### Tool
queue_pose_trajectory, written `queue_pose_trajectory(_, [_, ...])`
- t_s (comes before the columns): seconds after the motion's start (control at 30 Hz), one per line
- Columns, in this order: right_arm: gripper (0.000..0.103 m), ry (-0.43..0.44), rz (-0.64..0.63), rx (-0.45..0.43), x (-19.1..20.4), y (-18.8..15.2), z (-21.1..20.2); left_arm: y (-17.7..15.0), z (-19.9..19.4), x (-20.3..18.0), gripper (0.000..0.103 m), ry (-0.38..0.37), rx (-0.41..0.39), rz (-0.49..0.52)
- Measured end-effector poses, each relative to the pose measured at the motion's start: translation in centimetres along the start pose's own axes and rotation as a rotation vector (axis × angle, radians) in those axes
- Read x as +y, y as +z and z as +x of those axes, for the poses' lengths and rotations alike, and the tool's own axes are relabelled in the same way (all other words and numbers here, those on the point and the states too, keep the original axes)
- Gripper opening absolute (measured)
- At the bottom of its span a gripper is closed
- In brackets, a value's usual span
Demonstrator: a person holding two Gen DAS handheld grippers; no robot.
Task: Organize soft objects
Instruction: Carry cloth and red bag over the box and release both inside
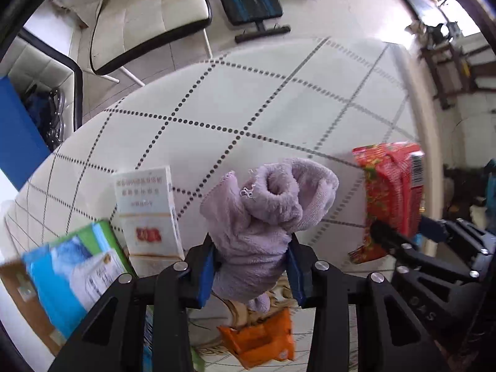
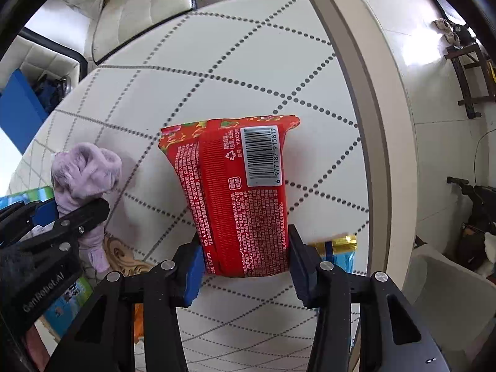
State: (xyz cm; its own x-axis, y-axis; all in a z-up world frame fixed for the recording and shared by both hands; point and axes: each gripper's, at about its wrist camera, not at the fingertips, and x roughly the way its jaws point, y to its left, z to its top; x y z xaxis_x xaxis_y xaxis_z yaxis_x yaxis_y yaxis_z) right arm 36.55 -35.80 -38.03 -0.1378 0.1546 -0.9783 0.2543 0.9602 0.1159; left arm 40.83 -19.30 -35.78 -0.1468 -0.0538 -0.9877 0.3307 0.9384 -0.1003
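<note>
1. The left gripper [image 1: 252,266] pinches a crumpled lilac fleece cloth [image 1: 266,214] between its two blue-padded fingers, which press into the cloth from both sides.
2. The cloth bunches into a rolled lump beyond the fingertips, and a loose end hangs down below them.
3. The right gripper [image 2: 246,271] clamps a red printed plastic soft pack [image 2: 235,192] with a white barcode label; the fingers bear on the pack's two long edges near its lower end.
4. Both held items are lifted above a white round table [image 1: 263,99] patterned with dotted grey diamond lines.
5. In the left wrist view the red pack [image 1: 390,192] appears to the right of the cloth, held by the other tool's black fingers, the two items apart.
6. In the right wrist view the lilac cloth [image 2: 85,173] sits to the left of the pack, gripped by the left tool.
7. A white upright carton with a red mark [image 1: 148,214] stands on the table just left of the cloth.
8. A blue, green and white box [image 1: 74,276] lies nearer the camera, beside that carton.
9. An orange flat packet [image 1: 260,338] lies below the left gripper.
10. A blue packet with a gold-coloured top [image 2: 339,249] shows beside the right gripper's right finger.
11. A cream padded chair [image 1: 145,15] stands beyond the table.
</note>
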Motion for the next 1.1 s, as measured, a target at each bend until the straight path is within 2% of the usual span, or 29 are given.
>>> queue_pose_trajectory(0.13, [0.05, 0.041, -0.021, -0.051, 0.4, -2.8, -3.2, -4.3, -4.6, 0.7, 0.036, -0.069, -0.109, -0.055])
queue_pose_trajectory(0.27, [0.05, 0.072, -0.061, -0.11, 2.1, -6.7, -7.6, -8.7, -9.8, 2.8, 0.036, -0.097, -0.218, -0.11])
queue_pose_trajectory(0.4, [0.05, 0.123, -0.117, -0.143, 5.8, -10.7, -10.6, -13.0, -13.3, 6.0, 0.036, -0.117, -0.295, -0.165])
queue_pose_trajectory(0.5, [0.05, 0.159, -0.17, -0.166, 10.0, -13.9, -12.4, -16.6, -15.3, 10.2, 0.036, -0.12, -0.328, -0.221])
queue_pose_trajectory(0.6, [0.05, 0.191, -0.22, -0.174, 14.8, -16.4, -13.3, -19.6, -16.3, 14.3, 0.036, -0.103, -0.345, -0.284])
queue_pose_trajectory(0.67, [0.05, 0.206, -0.244, -0.173, 18.3, -17.7, -13.3, -21.8, -16.5, 17.8, 0.036, -0.061, -0.35, -0.338])
queue_pose_trajectory(0.83, [0.05, 0.211, -0.243, -0.132, 25.8, -19.6, -10.1, -25.9, -15.3, 25.6, 0.036, -0.058, -0.306, -0.468])
queue_pose_trajectory(0.97, [0.05, 0.171, -0.234, -0.084, 30.1, -20.6, -6.9, -25.9, -13.0, 30.1, 0.036, -0.052, -0.26, -0.513])
queue_pose_trajectory(1.1, [0.05, 0.102, -0.201, -0.061, 32.1, -20.2, -3.3, -23.7, -10.2, 33.4, 0.036, -0.075, -0.202, -0.544])
